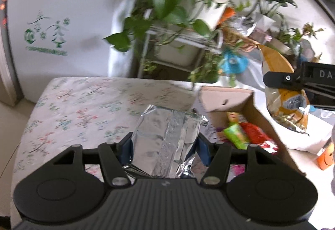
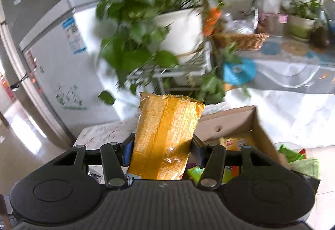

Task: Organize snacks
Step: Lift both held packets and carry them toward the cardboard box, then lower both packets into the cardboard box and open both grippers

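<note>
Left tool (image 1: 165,146) clamps silver pouch (image 1: 167,138); right tool (image 2: 161,149) yellow packet (image 2: 165,138); floral tablecloth (image 1: 83,108).

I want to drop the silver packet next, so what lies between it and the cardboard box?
Only bare flowered tablecloth; left wrist view shows silver packet in left tongs, beside cardboard box.

Motion blur smears the leafy green potted plant (image 2: 146,27) and the print on the crinkled silver foil snack packet (image 1: 167,138). The right tongs (image 1: 272,80) are cut off by the left view's edge and hide part of the orange snack bag (image 1: 278,62). The open brown cardboard box (image 2: 236,123) is partly hidden.
</note>
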A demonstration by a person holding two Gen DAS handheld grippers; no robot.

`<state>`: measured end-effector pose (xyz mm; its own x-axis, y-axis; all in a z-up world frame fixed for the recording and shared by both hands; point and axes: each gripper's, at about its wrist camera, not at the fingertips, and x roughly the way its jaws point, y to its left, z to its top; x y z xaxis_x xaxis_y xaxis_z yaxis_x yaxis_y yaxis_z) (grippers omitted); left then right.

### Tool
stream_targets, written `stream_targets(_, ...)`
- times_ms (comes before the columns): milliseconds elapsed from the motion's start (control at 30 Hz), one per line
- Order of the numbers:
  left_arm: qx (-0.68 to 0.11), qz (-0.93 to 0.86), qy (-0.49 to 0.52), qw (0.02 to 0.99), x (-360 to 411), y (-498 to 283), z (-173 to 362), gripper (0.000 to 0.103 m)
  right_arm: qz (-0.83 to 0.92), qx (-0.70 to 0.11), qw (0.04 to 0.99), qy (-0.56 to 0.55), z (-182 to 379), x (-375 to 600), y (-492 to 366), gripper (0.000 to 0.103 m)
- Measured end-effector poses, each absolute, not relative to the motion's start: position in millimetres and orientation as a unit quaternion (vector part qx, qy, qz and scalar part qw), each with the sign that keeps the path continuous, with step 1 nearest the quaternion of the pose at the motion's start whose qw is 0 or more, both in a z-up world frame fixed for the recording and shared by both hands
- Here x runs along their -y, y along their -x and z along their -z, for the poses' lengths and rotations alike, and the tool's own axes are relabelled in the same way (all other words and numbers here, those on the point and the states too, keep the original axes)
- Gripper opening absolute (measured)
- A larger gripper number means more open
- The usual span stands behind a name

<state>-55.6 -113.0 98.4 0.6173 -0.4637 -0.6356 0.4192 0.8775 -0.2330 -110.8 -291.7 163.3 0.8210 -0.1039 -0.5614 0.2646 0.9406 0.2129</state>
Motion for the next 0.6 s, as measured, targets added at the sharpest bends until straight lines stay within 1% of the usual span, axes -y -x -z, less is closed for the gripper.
stream_targets(267,-0.36,0.288,0.021,0.887,158.5,68.3,-107.0,0.061,0.127,-0.278,0.939,-0.159,-164.7,318.3,124.1,0.06)
stream_targets(600,-0.378,0.325,0.014,0.867,213.8,78.9,-99.0,0.061,0.158,-0.289,0.926,-0.185,-157.9,349.0,120.5,0.06)
